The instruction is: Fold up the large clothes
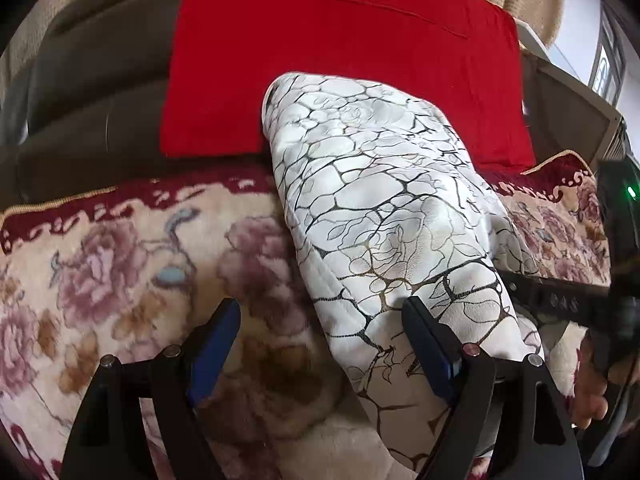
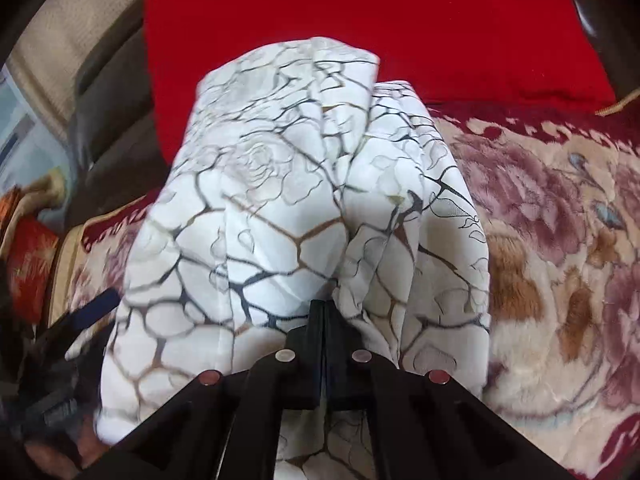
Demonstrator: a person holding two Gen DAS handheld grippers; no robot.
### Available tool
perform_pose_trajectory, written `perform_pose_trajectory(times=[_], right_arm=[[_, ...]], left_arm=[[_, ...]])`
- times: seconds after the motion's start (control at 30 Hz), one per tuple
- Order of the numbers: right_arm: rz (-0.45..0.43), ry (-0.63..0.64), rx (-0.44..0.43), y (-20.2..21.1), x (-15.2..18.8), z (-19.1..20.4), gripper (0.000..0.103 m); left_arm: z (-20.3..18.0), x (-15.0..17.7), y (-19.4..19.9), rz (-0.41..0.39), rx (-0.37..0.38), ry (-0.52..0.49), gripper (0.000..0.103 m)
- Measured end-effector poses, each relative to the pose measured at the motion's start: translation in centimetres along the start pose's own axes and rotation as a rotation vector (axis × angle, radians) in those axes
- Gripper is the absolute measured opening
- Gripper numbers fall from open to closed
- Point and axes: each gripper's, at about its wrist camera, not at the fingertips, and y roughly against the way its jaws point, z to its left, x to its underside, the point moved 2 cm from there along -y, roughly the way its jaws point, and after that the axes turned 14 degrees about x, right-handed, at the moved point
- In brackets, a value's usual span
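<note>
A white garment [image 1: 380, 184] printed with dark crackle lines and roses lies folded into a long strip across a floral blanket. My left gripper [image 1: 320, 308] is open; its left blue pad hangs over the blanket and its right finger [image 1: 424, 332] rests against the strip's near part. My right gripper [image 2: 322, 306] is shut on a bunched fold of the garment [image 2: 280, 184], and the cloth gathers towards its tips. In the left wrist view the right gripper [image 1: 556, 300] shows as a dark bar at the strip's right side. The left gripper's blue pad [image 2: 96, 306] shows at lower left in the right wrist view.
A plush floral blanket [image 1: 120, 272] with a dark red border covers the seat. A red cloth [image 1: 340, 48] lies behind the garment against the brown sofa back [image 1: 100, 92]. A hand [image 1: 592, 404] shows at the right edge. A window [image 1: 608, 60] is at far right.
</note>
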Motion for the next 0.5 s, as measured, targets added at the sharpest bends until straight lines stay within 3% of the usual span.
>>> perform_pose_trajectory(times=[0.17, 0.27, 0.37, 0.5], right_arm=[[0.012, -0.014, -0.032, -0.7, -1.1, -0.7, 0.000], [0.044, -0.048, -0.110, 1.0, -1.5, -1.9, 0.004], [-0.016, -0.046, -0.174, 4.0, -3.4, -2.5, 0.008], [-0.066, -0.046, -0.222, 5.6, -7.3, -2.1, 0.008]], left_arm=[[0.5, 0.2, 0.5, 0.010, -0.015, 0.009, 0.083], [0.6, -0.2, 1.5, -0.013, -0.025, 0.013, 0.083], [0.6, -0.9, 1.9, -0.044, -0.043, 0.026, 0.083], [-0.6, -1.1, 1.3, -0.025, -0.077, -0.007, 0.083]])
